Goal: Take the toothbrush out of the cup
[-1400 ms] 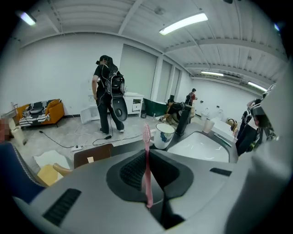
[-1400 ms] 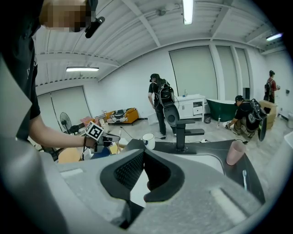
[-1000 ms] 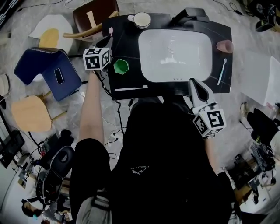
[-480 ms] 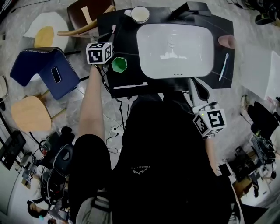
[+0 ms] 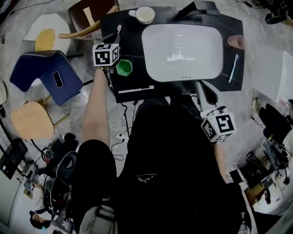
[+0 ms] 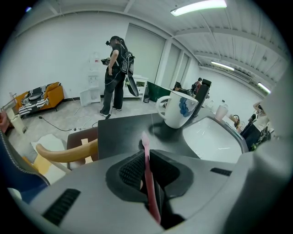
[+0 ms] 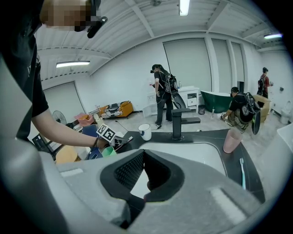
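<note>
My left gripper [image 6: 145, 155] is shut on a pink toothbrush [image 6: 152, 196], whose head sticks out past the jaws. In the head view this gripper [image 5: 113, 42] is over the black counter's left part, with the toothbrush [image 5: 119, 29] pointing toward the white mug [image 5: 145, 14]. The green hexagonal cup [image 5: 124, 67] stands just beside it, nearer me. The mug [image 6: 178, 109] is ahead in the left gripper view. My right gripper [image 5: 203, 93] hangs at the counter's near edge, in front of the sink, shut and holding nothing [image 7: 144, 154].
A white sink basin [image 5: 182, 45] fills the counter's middle, with a black faucet [image 5: 197, 9] behind it. A pink cup [image 5: 236, 42] and a light blue toothbrush [image 5: 233, 68] are at the right. A white stick [image 5: 136, 89] lies at the near left edge. Chairs [image 5: 50, 77] stand to the left.
My left gripper has moved slightly away from me, toward the mug, with the pink toothbrush in it. The right gripper has stayed where it was.
</note>
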Demonstrator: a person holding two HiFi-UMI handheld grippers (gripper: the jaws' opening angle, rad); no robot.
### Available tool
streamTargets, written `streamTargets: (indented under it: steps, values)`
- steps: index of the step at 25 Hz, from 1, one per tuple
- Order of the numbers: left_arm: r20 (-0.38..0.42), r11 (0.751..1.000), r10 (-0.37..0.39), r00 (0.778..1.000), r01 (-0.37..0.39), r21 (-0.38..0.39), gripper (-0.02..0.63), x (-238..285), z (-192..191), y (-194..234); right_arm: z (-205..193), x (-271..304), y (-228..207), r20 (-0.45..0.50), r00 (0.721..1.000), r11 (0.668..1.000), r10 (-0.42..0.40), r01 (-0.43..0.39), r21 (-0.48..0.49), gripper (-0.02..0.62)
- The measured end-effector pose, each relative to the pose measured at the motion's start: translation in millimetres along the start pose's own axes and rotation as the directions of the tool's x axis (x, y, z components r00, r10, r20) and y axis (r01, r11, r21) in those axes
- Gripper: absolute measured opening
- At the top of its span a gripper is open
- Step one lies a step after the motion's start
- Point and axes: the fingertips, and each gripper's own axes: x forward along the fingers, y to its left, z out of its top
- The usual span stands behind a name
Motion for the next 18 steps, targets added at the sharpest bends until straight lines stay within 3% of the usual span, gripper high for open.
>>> streamTargets:
  steps: [5,13,18]
  values:
    - [-0.007,1.0,-0.006,1.0,0.006,0.028,0.074,-0.1,-1.8,-5.5,0.7,-2.6,1.1,0.007,1.0,1.0,0.0,0.0,-0.005,0.005]
    - [0.053,1.0,0.018,0.998,-0.018,-0.012,0.086,-19.7,8.4,1.9,1.0,-6.7,0.6,0.026,1.0,1.0,0.014,-0.014,-0.01,0.005]
    - [0.159,0.997,0.079,0.984,-0.074,-0.032,0.015,-62.5,25.1,5.6,2.1,-7.8,3.5,0.044,0.998,0.998,0.052,-0.051,-0.023,0.005]
